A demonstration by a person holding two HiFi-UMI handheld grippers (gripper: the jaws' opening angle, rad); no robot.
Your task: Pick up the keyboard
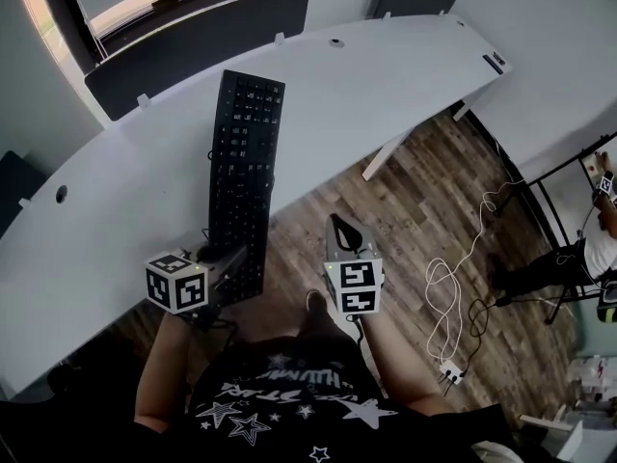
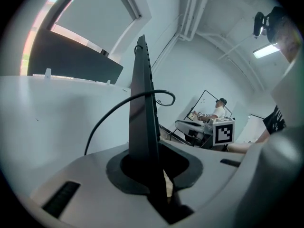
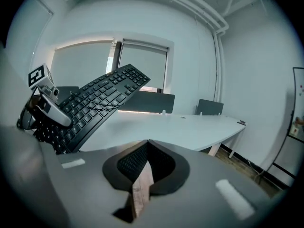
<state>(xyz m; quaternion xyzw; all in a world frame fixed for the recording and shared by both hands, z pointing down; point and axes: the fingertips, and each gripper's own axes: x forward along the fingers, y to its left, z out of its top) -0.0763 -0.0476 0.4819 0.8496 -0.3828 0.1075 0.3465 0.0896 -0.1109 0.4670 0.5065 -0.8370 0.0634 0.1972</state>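
Note:
The long black keyboard hangs lifted over the white desk, its far end pointing at the window. My left gripper is shut on its near short end. In the left gripper view the keyboard stands edge-on between the jaws of that gripper, and its thin black cable loops off to the left. My right gripper is shut and empty, apart from the keyboard, over the wooden floor beside the desk edge. In the right gripper view the right gripper has its pads together, with the tilted keyboard and the left gripper to its left.
Dark partition panels line the desk's far edge. A white cable and a power strip lie on the wooden floor. A person is at the right by a black frame stand.

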